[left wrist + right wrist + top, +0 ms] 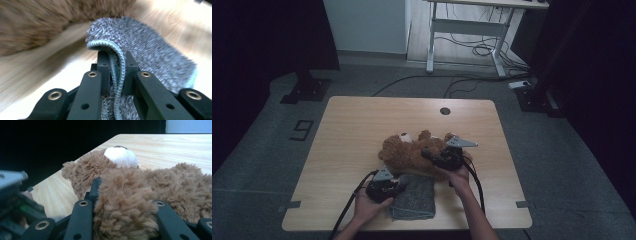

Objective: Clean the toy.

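A brown teddy bear [407, 150] lies on its back in the middle of the wooden table [357, 120], its white muzzle [121, 156] pointing up. My right gripper [434, 156] is at the bear's right side and is shut on a furry limb [122, 202] that fills the space between the jaws. A grey fluffy cloth [414, 197] lies just in front of the bear near the table's front edge. My left gripper [116, 58] is shut on the cloth's hemmed edge, and the cloth [150, 50] bulges up beyond the jaws. The bear's fur [37, 22] is close behind it.
A round cable hole [445, 110] sits near the table's far edge. Bare wood stretches to the left and far side. On the floor beyond are a white desk frame [432, 45], loose cables [482, 50] and dark stand bases [304, 90].
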`<state>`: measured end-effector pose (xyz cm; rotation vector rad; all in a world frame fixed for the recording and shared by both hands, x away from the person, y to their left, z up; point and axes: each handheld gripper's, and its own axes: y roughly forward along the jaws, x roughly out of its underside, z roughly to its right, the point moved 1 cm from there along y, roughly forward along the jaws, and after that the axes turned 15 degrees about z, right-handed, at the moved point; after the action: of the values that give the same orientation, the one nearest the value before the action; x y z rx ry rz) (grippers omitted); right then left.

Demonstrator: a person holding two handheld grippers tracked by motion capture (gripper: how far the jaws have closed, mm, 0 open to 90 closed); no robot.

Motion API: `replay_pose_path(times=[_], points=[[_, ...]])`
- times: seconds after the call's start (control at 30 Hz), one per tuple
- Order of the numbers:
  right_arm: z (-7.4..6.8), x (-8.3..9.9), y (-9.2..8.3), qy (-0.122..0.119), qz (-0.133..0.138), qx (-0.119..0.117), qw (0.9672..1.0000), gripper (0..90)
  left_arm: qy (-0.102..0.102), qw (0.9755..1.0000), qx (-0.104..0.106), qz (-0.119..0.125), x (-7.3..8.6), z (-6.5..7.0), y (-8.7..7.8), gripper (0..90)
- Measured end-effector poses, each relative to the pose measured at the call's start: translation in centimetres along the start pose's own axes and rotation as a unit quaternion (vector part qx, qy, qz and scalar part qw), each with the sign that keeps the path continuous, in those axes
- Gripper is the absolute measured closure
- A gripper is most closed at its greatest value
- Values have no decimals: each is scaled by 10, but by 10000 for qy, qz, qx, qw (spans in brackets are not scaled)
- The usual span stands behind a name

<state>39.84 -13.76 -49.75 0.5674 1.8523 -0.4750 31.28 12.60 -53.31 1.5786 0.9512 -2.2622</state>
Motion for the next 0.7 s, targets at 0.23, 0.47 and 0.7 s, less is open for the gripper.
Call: replay_pose_path(times=[0.23, 0.47, 0.7], points=[[-6, 12, -8, 17, 21, -14, 10000, 699, -326, 9979, 0, 552, -12, -12, -32, 805], [-6, 19, -13, 151, -25, -102, 9998, 716, -241, 9964, -9, 811, -28, -10, -49, 805], [-7, 25, -18, 154, -14, -145, 9998, 736, -164, 9941, -46, 1072, -44, -9, -58, 805]])
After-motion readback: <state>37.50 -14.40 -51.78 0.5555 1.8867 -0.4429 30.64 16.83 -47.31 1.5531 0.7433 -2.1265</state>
